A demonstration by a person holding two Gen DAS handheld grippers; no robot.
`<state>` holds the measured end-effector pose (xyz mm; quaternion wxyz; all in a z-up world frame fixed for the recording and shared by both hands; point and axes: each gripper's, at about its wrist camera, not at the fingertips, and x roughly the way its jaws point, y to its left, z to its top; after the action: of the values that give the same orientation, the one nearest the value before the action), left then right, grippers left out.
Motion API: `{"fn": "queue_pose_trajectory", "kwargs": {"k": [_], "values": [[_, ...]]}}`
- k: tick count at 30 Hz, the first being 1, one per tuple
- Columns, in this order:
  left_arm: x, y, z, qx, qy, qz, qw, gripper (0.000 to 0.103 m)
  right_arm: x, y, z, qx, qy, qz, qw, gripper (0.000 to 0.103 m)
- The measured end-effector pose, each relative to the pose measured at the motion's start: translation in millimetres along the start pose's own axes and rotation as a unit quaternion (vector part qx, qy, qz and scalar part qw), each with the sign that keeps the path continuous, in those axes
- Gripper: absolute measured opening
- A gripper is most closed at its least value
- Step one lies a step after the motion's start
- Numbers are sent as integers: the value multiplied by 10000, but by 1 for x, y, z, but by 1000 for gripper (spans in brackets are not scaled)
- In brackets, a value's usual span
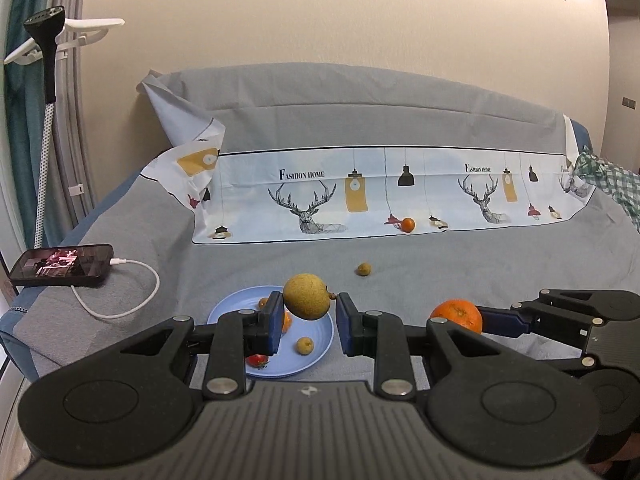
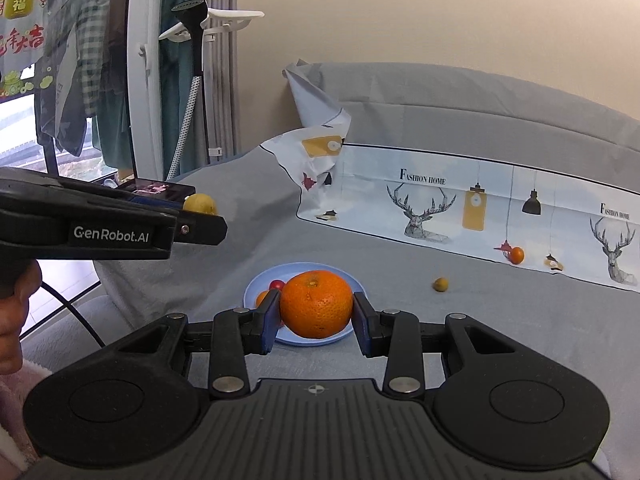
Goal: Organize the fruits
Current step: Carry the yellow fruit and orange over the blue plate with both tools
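My left gripper [image 1: 307, 316] is shut on a round yellow-green fruit [image 1: 307, 296] above the blue plate [image 1: 320, 344]; it also shows in the right wrist view [image 2: 199, 203]. The plate holds a red tomato [image 1: 257, 360], a small brown fruit [image 1: 305, 345] and a small orange partly hidden behind the left finger. My right gripper [image 2: 316, 320] is shut on a large orange [image 2: 316, 304], held just above the plate's [image 2: 256, 286] near edge; the orange shows in the left wrist view [image 1: 457, 315]. A small orange [image 1: 407, 225] and a small green-brown fruit [image 1: 363, 269] lie loose on the bed.
A phone [image 1: 62, 266] with a white charging cable [image 1: 128, 300] lies at the bed's left edge. A printed deer cloth [image 1: 360, 200] covers the back of the grey bed. A checked cloth [image 1: 608, 184] lies far right. A garment steamer [image 1: 48, 80] stands at left.
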<state>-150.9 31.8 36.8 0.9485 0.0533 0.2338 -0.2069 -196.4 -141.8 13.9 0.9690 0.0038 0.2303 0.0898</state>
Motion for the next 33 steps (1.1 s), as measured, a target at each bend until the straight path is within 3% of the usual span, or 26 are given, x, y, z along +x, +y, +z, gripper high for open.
{"fn": "queue_pose_trajectory", "kwargs": {"k": [33], "values": [[44, 30, -8, -354, 526, 48, 9980, 31, 39, -6, -3, 126, 547, -13, 9984, 40]]}}
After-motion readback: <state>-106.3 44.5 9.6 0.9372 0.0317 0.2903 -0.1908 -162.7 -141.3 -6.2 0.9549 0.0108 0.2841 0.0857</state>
